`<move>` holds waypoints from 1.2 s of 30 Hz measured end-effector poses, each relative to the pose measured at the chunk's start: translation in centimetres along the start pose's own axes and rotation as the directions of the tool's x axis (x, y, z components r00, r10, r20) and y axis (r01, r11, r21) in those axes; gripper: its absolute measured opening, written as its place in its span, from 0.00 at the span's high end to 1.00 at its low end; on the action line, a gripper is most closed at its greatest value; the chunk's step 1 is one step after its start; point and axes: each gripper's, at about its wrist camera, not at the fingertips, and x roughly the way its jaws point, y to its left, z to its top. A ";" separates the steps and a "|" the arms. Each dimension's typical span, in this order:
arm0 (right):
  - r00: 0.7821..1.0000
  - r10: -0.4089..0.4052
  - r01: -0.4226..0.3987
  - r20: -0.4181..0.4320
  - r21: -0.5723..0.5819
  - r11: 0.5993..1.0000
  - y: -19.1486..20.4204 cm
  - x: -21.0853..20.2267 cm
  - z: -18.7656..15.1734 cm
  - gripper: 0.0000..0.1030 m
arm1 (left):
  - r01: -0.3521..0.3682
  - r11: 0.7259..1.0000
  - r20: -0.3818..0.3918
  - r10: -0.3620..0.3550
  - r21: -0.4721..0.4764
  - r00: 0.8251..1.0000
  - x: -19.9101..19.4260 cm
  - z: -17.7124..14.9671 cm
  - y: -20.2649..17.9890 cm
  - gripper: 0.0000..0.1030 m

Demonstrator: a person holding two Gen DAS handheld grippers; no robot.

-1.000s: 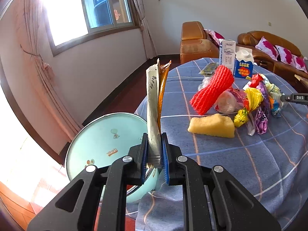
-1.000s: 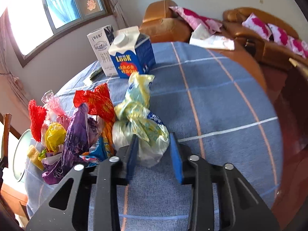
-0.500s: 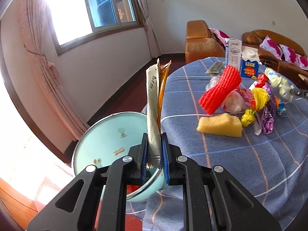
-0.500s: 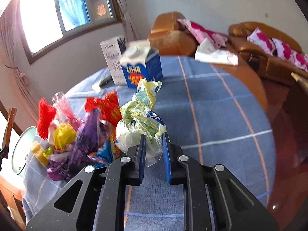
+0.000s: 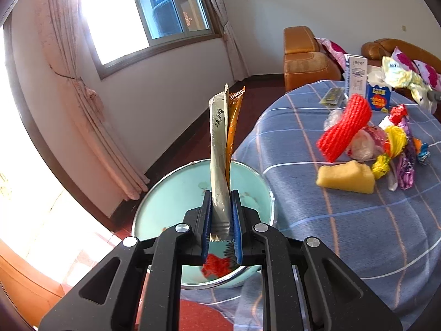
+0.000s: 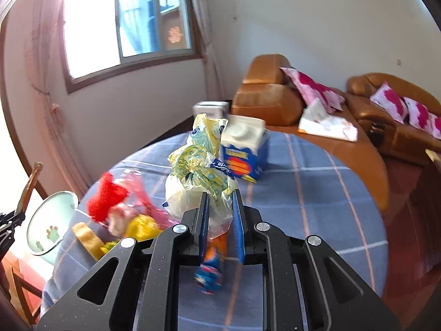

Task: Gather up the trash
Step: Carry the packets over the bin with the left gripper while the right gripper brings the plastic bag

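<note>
Left wrist view: your left tool point(image 5: 222, 222) is clamped on two long sachets point(image 5: 222, 149) standing upright between its pads, directly over the green bowl point(image 5: 176, 207) just beyond the surface point(image 5: 344, 234) edge. You look ready to drop them; that needs only a release.

Right wrist view: your right tool point(image 6: 220, 218) pinches a crumpled yellow-green bag point(image 6: 201, 173), which hangs above the pile of wrappers point(image 6: 129, 215). Next, carry it left toward the bowl point(image 6: 51, 223).

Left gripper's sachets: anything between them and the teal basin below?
Nothing visible. The left gripper holds the sachets upright directly over the teal basin, whose mouth is open; only a red scrap lies inside.
</note>
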 end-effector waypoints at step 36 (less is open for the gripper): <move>0.950 0.310 -0.306 -0.042 -0.338 0.890 17.0 5.7 1.5 0.83 | -0.158 0.987 -0.092 0.156 -0.011 0.983 1.8 -1.8 5.7 0.87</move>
